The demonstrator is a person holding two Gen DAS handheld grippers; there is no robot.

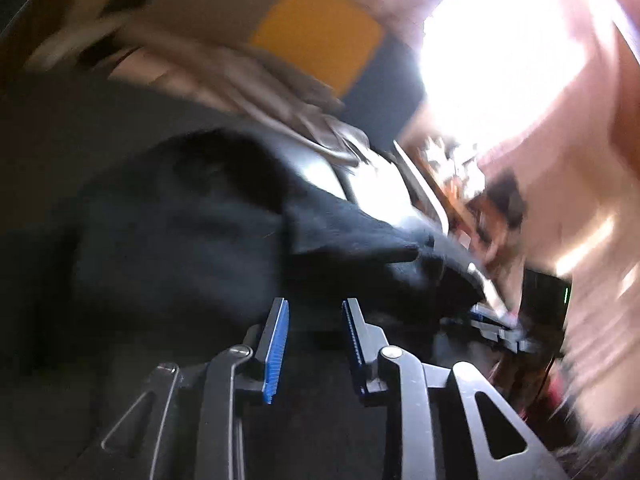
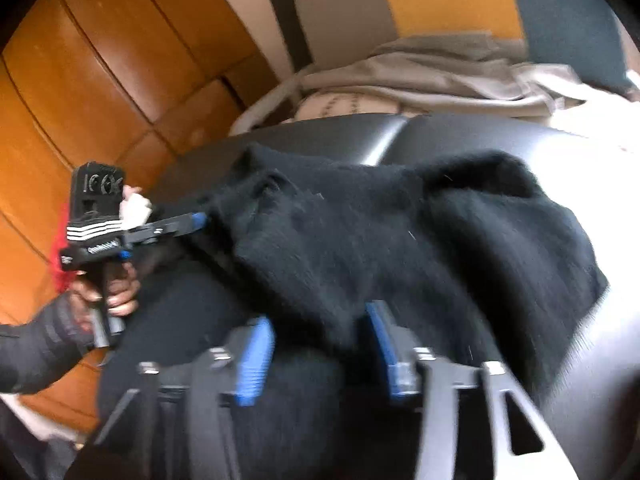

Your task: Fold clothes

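Look at the black fuzzy knitted top (image 2: 400, 240), lying in a rumpled heap across the dark shiny padded seat (image 2: 360, 136). Looks soft, floppy and light. Will sag and bunch up if lifted by the middle. Will not break, and will likely not slip, being so fuzzy. Best to pinch at an edge or a corner, one on each side, then pull gently apart to spread flat.

Now look at the left claw (image 1: 316, 304), held in a hand (image 2: 120, 292) at the left end of the top. Stands with blue pads apart, no cloth seen pinched between. Touches the left edge of the top with its tips, or comes very close; too blurry to say which.

Next, the right claw (image 2: 316, 314), at the near edge of the top. Stands with pads wide apart, not pressing on anything. Has the hem lying right at the tips.

Mind the edges. Behind the top, a pile of pale beige cloth (image 2: 440, 72), so little room that way. To the left, orange wooden panels (image 2: 100, 80) near the seat. More bare seat to the right, probably the best place to lay the top flat.
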